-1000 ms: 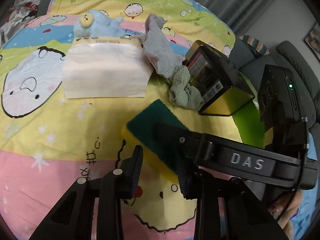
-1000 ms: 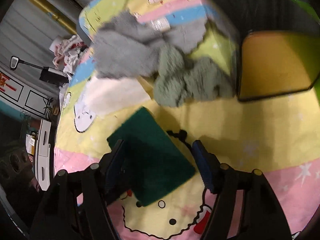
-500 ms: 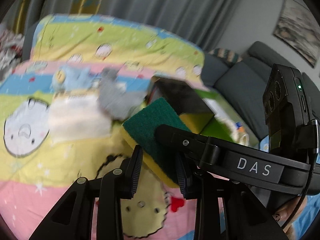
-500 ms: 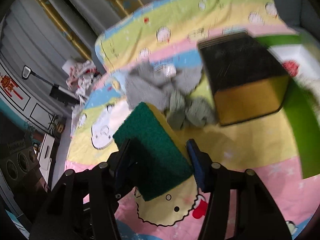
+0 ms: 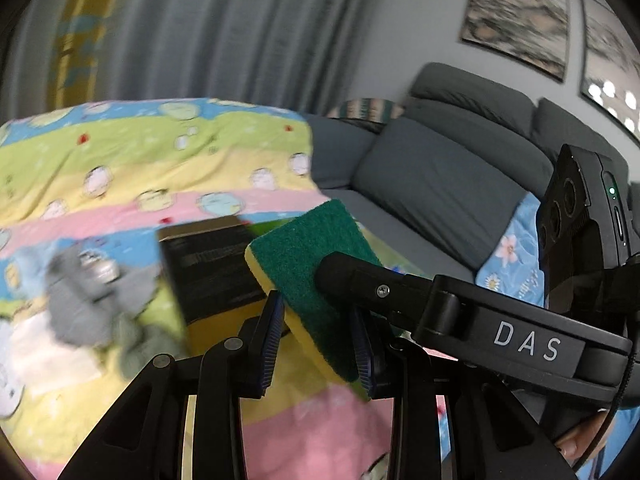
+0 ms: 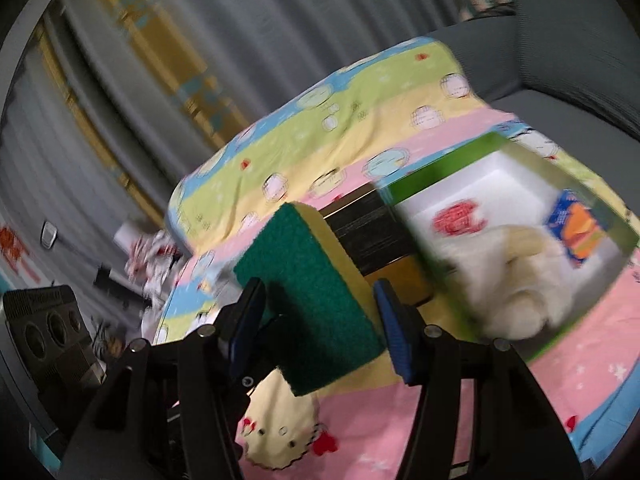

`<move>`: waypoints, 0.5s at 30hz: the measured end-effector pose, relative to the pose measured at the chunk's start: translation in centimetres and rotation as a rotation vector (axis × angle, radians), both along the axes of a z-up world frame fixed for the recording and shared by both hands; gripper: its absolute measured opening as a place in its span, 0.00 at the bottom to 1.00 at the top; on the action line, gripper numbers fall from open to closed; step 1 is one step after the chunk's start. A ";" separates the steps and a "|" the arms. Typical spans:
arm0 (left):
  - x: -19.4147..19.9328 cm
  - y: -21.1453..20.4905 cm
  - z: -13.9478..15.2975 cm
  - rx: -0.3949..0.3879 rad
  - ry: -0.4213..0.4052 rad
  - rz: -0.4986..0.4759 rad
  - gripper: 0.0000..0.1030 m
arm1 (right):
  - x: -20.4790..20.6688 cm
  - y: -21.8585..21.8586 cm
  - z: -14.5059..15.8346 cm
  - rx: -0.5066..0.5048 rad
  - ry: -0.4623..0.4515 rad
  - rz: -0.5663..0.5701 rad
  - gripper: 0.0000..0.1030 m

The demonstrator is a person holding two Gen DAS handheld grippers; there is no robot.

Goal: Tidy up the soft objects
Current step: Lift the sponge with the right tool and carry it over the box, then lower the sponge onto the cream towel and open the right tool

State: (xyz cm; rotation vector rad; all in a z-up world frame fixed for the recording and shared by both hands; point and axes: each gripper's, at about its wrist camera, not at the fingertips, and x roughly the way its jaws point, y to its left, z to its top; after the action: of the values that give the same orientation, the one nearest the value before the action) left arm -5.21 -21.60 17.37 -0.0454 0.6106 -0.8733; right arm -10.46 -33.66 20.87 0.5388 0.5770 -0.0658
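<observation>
A: Right gripper (image 6: 320,320) is carrying the sponge (image 6: 308,280), green scouring face up, yellow foam showing along its far edge. Jaws are standing partly closed, one pad on each long side of the sponge, lifted off the bedsheet (image 6: 360,132).

B: Left gripper (image 5: 316,332)?

A: From the left wrist view its jaws are sitting partly open, and the sponge (image 5: 316,264) appears between them. I cannot tell whether the left pads are pressing it or it is merely lying in their line of sight; the right gripper's finger is crossing over the green face there.

B: Handling?

A: Judging it as very light, compressible, not fragile. The scouring face looks rough, so slipping seems unlikely. The foam should be giving under the pads, so a firm squeeze may be bowing it; a moderate pinch across the narrow width, near the middle of the length, seems best. Holding by one end, as it seems to be now, is letting the free end stick out and may let it pivot.

B: Where is it heading?

A: Probably the green-walled tray (image 6: 436,172) to the right, already holding a cream plush (image 6: 516,276) and a blue-orange packet (image 6: 576,228). A black and yellow box (image 6: 380,240) is sitting just beside the tray, behind the sponge.

B: Remaining pieces?

A: Grey cloths (image 5: 84,304) and a white folded towel (image 5: 44,344) are lying on the sheet, blurred, well apart from the tray.
</observation>
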 end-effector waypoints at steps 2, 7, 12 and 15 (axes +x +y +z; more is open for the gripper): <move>-0.1 -1.8 0.1 0.002 -0.011 -0.035 0.32 | -0.9 -1.7 0.1 0.004 -0.020 -0.062 0.53; 0.3 -6.3 -0.5 0.016 -0.013 -0.116 0.32 | -1.9 -5.2 -0.3 0.011 -0.040 -0.186 0.50; 1.4 -9.7 -1.9 0.025 0.030 -0.162 0.32 | -2.4 -7.9 -1.4 0.031 -0.026 -0.293 0.46; 1.8 -10.9 -2.8 0.043 0.062 -0.156 0.32 | -2.4 -9.0 -2.3 0.054 -0.008 -0.322 0.40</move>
State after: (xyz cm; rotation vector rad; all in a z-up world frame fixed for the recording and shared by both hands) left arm -3.45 -32.52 14.56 0.0143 0.6973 -1.0124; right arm -12.87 -42.61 18.52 0.6809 0.4811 -0.3534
